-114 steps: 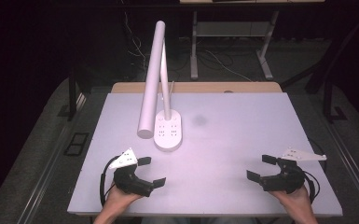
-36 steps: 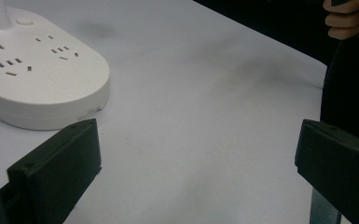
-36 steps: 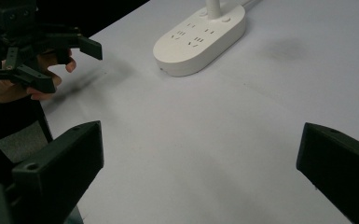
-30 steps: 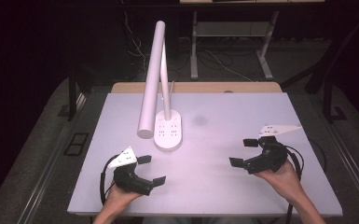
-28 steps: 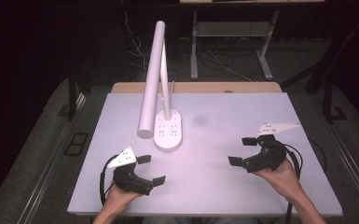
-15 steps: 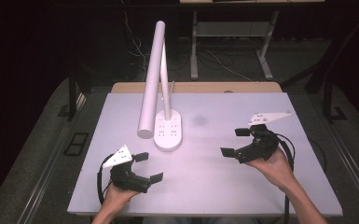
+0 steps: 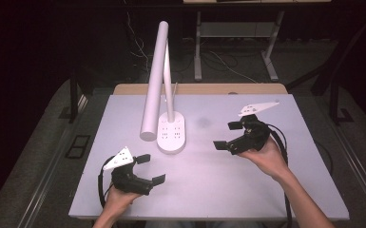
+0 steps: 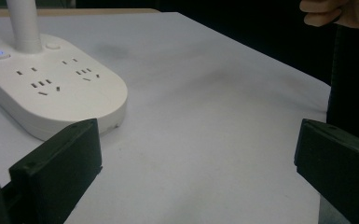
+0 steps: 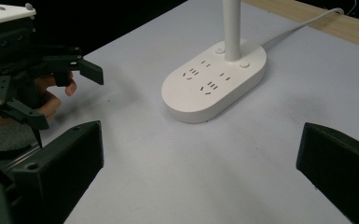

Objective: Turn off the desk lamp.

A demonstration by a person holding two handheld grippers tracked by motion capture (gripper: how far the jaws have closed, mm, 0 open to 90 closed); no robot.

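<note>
Right gripper nearer the lamp base

The white oval desk-lamp base with sockets [image 7: 171, 135] stands mid-table, long axis running front to back; the right gripper [image 7: 228, 135], jaws wide and empty, faces it from the right, while the left gripper [image 7: 150, 168], equally wide and empty, sits below-left.

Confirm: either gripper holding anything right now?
Nothing held. Left gripper and right gripper both have jaws wide open over bare table, apart from the white oval desk-lamp base.
</note>
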